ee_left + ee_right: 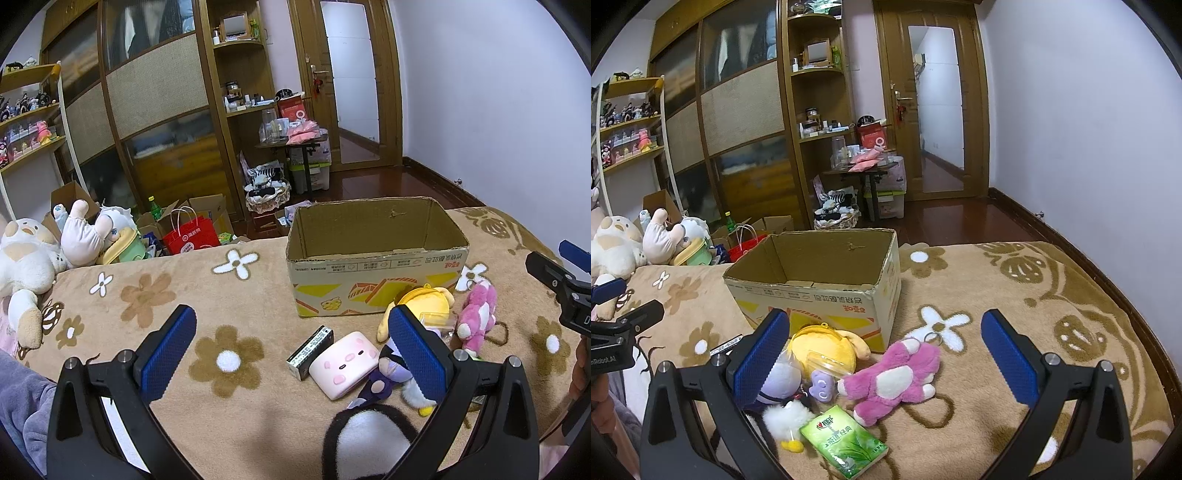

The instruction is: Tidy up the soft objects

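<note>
An open cardboard box (376, 258) (820, 280) stands on the flowered brown blanket (155, 295), and I see nothing inside it. In front of it lie a yellow plush (424, 302) (827, 347), a pink bear plush (476, 321) (894, 380), a pink square pig plush (343, 363), a purple doll (779, 380), a black-and-white furry plush (365, 439), a small harmonica box (310, 350) and a green tissue pack (846, 439). My left gripper (291, 325) is open above the blanket, left of the toys. My right gripper (886, 328) is open over the pink bear.
Big plush toys (33, 258) sit at the blanket's far left. Beyond the bed are a red bag (188, 236), cartons, a wooden wardrobe (155, 92), shelves, a cluttered small table (295, 140) and a door (351, 77). The right gripper's body (565, 291) shows at the left view's right edge.
</note>
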The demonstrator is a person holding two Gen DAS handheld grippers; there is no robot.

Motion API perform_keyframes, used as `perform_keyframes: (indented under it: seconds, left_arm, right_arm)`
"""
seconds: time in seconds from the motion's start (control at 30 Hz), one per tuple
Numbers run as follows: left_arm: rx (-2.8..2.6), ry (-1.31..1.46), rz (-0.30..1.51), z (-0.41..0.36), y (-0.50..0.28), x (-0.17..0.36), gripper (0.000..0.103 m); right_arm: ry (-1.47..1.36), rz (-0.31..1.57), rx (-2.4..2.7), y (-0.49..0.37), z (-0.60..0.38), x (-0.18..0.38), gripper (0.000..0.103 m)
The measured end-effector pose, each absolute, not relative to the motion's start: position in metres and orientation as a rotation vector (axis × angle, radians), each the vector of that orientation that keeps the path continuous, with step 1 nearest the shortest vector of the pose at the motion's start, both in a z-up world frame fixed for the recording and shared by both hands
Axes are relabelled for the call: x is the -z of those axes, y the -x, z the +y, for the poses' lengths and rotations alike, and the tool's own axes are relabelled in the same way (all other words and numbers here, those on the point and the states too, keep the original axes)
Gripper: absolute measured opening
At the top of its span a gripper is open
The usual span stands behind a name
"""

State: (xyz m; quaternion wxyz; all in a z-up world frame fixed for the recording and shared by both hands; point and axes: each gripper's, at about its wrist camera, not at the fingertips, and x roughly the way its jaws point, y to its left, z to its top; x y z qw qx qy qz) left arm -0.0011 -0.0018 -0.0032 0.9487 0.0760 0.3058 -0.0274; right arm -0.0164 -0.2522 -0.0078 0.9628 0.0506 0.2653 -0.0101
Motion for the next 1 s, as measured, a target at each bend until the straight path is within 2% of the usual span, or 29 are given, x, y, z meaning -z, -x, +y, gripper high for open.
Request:
perform_keyframes:
  seconds: [1.0]
  left_arm:
    - [0.057, -0.156, 0.628, -0.0002, 0.0015, 0.0039, 0.103]
  right_arm:
    - [-0.102, 0.541, 0.017, 0.0166, -0.2498, 0.0077, 0.103]
